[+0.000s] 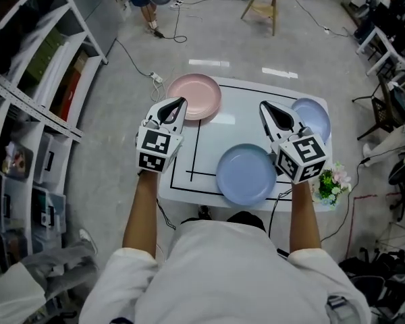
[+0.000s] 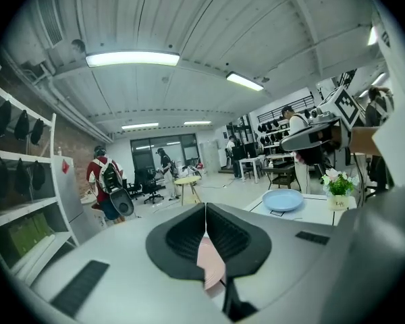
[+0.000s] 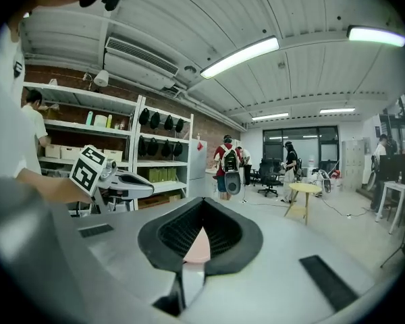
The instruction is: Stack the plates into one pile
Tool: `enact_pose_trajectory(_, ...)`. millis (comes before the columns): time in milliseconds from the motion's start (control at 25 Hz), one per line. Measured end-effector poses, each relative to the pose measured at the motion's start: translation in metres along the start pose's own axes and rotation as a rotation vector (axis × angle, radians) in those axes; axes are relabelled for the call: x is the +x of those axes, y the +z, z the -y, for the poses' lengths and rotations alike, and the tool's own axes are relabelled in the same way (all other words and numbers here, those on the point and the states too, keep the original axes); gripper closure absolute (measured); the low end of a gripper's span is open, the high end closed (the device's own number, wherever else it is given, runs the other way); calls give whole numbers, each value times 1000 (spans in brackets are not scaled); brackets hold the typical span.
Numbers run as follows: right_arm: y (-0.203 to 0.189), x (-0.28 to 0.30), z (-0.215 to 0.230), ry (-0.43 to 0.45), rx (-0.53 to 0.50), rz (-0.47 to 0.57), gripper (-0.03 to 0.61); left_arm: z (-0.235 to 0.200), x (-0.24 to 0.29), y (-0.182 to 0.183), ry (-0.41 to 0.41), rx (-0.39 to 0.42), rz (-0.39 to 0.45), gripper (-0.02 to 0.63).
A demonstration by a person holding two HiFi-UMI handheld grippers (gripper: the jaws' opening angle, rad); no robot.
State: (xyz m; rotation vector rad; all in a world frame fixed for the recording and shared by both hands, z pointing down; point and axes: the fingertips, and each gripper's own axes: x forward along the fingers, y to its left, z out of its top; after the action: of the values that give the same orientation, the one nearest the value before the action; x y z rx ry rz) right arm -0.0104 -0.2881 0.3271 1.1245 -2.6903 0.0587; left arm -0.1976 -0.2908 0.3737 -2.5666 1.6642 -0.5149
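With jaws clenched empty, the left gripper (image 1: 181, 102) and right gripper (image 1: 264, 105) hover over the white table (image 1: 239, 113), its middle bare between a pink plate (image 1: 196, 94) overhanging the 11 o'clock corner, a blue plate (image 1: 246, 175) at the 6 o'clock edge and a paler blue plate (image 1: 315, 119) at 2 o'clock.

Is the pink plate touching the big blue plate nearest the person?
Apart. The head view shows a stretch of bare white table between the pink plate at the far left and the blue plate at the near edge.

Pink plate (image 1: 194, 96), blue plate (image 1: 246, 174) and pale-blue plate (image 1: 317, 117) lie apart, unstacked.
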Motion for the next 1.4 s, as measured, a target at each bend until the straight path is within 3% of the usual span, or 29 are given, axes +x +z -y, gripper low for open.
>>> enact_pose_trajectory(160, -26, 16, 18, -28, 26, -64, 566, 2, 31, -16, -35, 5, -25, 594)
enact_pose_trajectory(360, -62, 31, 42, 0, 63, -141, 566, 7, 78, -55, -47, -20, -126, 587)
enact_pose_trajectory(520, -92, 36, 59, 11, 94, -183, 566, 25, 113, -98, -83, -60, -227, 526)
enact_pose_trajectory(760, -130, 35, 76, 5, 147, -231, 566, 53, 157, -174, -195, -28, -423, 455)
enact_pose_trajectory(1040, -157, 25, 88, -8, 173, -255, 565, 71, 185, -253, -268, 185, -663, 440)
enact_pose_trajectory(1280, -173, 5, 85, -50, 244, -283, 565, 68, 194, -266, -246, 225, -716, 493)
enact_pose_trajectory(1400, -180, -4, 78, -85, 214, -313, 564, 66, 193, -275, -246, 319, -744, 520)
